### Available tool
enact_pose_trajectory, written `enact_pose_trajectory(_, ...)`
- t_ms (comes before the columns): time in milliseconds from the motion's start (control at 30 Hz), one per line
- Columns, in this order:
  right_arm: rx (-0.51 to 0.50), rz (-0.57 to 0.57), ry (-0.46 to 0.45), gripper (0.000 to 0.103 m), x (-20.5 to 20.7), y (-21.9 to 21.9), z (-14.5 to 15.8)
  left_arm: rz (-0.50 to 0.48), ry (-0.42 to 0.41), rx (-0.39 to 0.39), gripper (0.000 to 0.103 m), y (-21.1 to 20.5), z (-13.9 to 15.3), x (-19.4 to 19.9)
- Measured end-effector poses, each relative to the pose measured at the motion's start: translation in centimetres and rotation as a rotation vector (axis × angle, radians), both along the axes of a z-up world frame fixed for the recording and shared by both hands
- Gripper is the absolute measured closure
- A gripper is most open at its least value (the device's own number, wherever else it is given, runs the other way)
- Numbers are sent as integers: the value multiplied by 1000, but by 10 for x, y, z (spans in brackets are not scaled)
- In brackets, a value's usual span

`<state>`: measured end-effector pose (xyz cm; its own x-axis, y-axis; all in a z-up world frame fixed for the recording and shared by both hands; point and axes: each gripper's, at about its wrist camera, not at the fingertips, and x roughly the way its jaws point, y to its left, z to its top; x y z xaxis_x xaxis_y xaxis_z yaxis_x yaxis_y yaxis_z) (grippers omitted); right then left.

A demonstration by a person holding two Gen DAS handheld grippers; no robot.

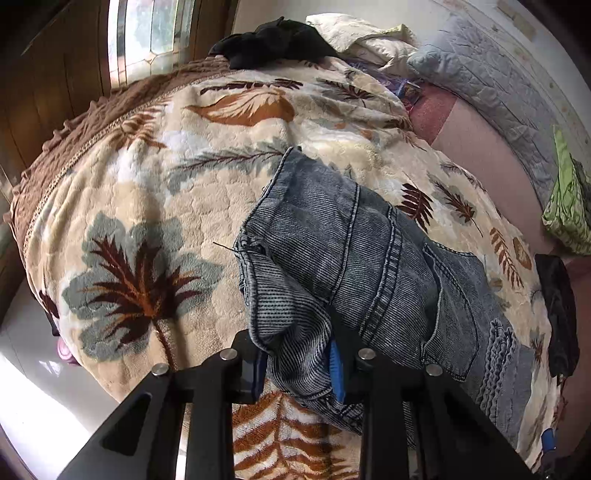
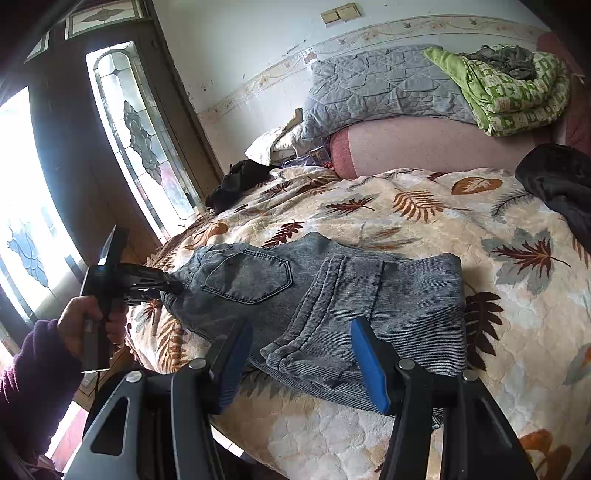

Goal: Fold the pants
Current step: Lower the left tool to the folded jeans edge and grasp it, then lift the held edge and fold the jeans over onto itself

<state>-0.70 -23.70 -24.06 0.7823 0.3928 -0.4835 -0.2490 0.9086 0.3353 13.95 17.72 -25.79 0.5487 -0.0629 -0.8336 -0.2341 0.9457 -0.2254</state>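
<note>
With the jeans (image 2: 332, 295) half folded near the bed's (image 2: 498, 369) near edge, the left gripper (image 1: 299, 365) clamped on a bunched end and the right gripper (image 2: 299, 354) hanging open over the hems, a careless pull could undo the fold.

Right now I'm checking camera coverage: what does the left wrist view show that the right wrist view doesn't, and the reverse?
Only the left wrist view: the left gripper up close, its blue pads pinched on a bunched edge of the jeans, and the bright floor beside the bed.

Only the right wrist view: the right gripper open over the folded leg ends, gripping nothing, the person's hand and purple sleeve holding the left tool, and wall switches.

Both: the jeans, the leaf-print blanket, grey quilt, green bedding, black clothes and the stained-glass door.
</note>
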Motion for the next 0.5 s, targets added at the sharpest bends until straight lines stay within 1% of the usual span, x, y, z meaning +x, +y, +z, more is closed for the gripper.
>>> enact_pose_trajectory(100,12,-36,-8,44,-1,-9,1,-53,-68,70,80,-18,22,-4)
enact_pose_trajectory(233,44,-126,-13,44,-2,-36,2,-149,-153,163,81,-51,54,-13)
enact_pose_trajectory(367,110,-219,-1,44,-5,-70,1,-288,-242,253,81,-103,83,-31)
enact_pose_trajectory(500,171,-303,-3,44,-14,-101,0,-450,-303,312,83,-169,102,-51)
